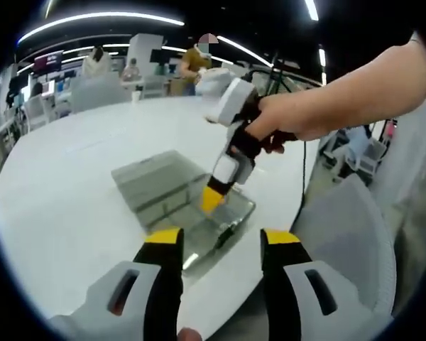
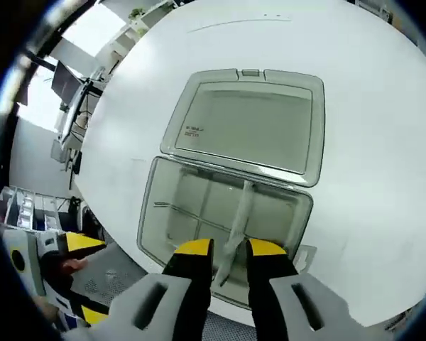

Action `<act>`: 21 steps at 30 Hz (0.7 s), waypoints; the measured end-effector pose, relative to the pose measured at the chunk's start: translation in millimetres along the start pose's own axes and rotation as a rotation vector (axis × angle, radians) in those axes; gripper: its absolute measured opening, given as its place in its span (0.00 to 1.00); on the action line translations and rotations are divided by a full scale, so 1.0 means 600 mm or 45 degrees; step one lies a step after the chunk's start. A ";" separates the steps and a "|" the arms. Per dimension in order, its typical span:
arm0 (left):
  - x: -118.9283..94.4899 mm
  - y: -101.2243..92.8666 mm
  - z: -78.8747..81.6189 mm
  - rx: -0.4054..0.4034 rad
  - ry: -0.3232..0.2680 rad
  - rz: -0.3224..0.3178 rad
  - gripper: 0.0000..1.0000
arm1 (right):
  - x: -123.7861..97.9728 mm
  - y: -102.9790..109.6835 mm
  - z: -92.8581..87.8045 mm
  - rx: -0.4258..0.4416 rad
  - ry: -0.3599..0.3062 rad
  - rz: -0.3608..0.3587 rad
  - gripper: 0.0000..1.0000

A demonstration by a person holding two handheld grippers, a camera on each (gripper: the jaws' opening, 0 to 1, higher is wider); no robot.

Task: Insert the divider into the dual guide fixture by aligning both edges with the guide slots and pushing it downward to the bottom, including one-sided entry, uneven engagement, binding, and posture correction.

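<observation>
Looking at the white desk, the clear lidded box sits open near its edge. Right gripper looks clamped on the divider, lowering it into the guide slots; next, level it and push down. Left gripper hangs apart, holding nothing.

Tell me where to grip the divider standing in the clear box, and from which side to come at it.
Grip the divider by its upper edge, coming straight down from above. It is a thin translucent strip standing on edge inside the open box, so only its top is free. The right gripper hangs over it, jaws either side of the near end; whether they pinch it is unclear.
</observation>
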State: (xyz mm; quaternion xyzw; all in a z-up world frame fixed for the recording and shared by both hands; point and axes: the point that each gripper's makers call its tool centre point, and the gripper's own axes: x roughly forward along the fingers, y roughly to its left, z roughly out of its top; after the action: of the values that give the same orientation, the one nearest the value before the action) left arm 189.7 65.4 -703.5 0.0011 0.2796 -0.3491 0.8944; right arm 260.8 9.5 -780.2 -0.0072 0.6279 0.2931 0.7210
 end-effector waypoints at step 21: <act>-0.014 0.051 0.000 -0.006 0.062 0.032 0.42 | -0.069 0.061 0.007 -0.510 -0.409 0.227 0.13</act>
State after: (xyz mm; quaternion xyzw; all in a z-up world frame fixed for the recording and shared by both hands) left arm 203.6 93.7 -705.4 0.0110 0.3019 -0.3370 0.8917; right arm 247.0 24.6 -728.5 -0.0477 0.4332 0.4711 0.7669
